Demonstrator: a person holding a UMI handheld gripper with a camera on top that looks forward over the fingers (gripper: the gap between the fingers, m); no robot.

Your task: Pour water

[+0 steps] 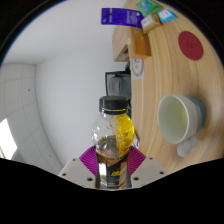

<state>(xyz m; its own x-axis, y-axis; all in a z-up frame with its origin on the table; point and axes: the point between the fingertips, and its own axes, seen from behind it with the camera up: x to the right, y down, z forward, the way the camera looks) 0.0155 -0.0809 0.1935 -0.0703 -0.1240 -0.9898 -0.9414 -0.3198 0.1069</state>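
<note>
We see our gripper (112,165) closed on a clear plastic bottle (116,135): both fingers, with their purple pads (90,157), press against its lower body from either side. The bottle stands upright between the fingers, with a black cap (114,103) on top and a yellow label or yellowish content showing through its middle; we cannot tell which. How much liquid it holds we cannot make out. Beyond the bottle and to its right lies a round wooden table (160,75), pale and bare over most of its top. On it, near the bottle's right side, sits a pale green cup (181,118), its mouth open toward us and a small handle at its lower edge; the cup is apart from the bottle, not touching it. Farther back on the table we see a red round thing (190,43), a few small boxes (154,14) in blue, green and orange at the far rim, and a purple packet (120,17) just beside them. A small clock-like object (136,66) stands at the table's left edge. Behind the bottle a dark chair-like shape (116,84) shows, and left of it a white wall (50,60) meets a grey tiled floor (30,115).
</note>
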